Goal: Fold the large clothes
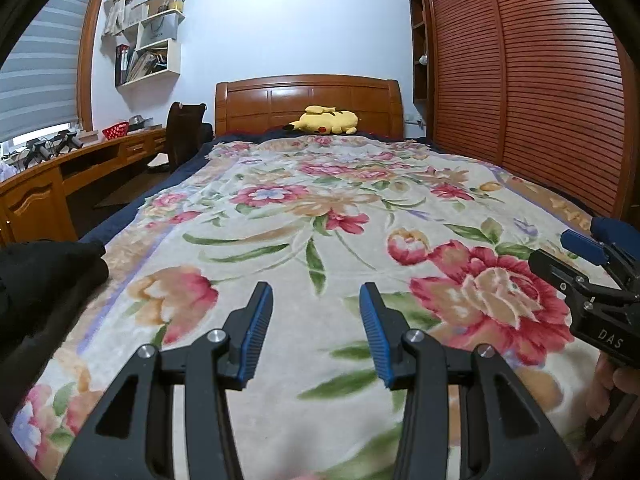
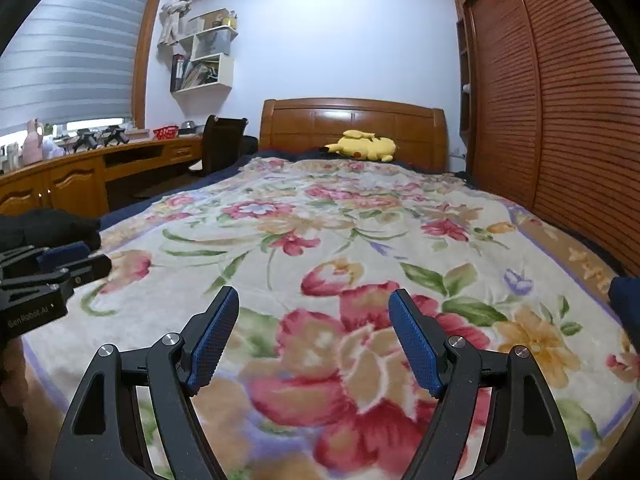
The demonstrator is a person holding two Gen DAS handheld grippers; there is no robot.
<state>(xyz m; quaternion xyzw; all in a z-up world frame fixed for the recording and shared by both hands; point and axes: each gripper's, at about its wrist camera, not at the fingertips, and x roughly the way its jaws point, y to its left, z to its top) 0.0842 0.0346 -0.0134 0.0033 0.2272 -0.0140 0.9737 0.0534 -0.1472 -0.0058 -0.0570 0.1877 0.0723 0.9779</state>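
Note:
A black garment point(image 1: 48, 272) lies bunched at the left edge of the bed on the floral blanket point(image 1: 280, 168); the right wrist view shows this black garment point(image 2: 52, 226) at its left too. My left gripper point(image 1: 316, 292) hovers low over the blanket, open, with nothing between its blue pads. It stands right of the garment and apart from it. My right gripper point(image 2: 314, 296) is open wider over a big red flower, also empty. Each gripper shows in the other's view: the right gripper point(image 1: 550, 247) at the right edge, the left gripper point(image 2: 96, 258) at the left edge.
A yellow plush toy point(image 1: 324, 120) rests by the wooden headboard point(image 1: 308, 100). A slatted wardrobe point(image 1: 520, 80) runs along the bed's right side. A desk point(image 1: 48, 184) and a dark chair point(image 1: 184, 132) stand to the left. Dark blue cloth point(image 2: 624, 292) shows at the right edge.

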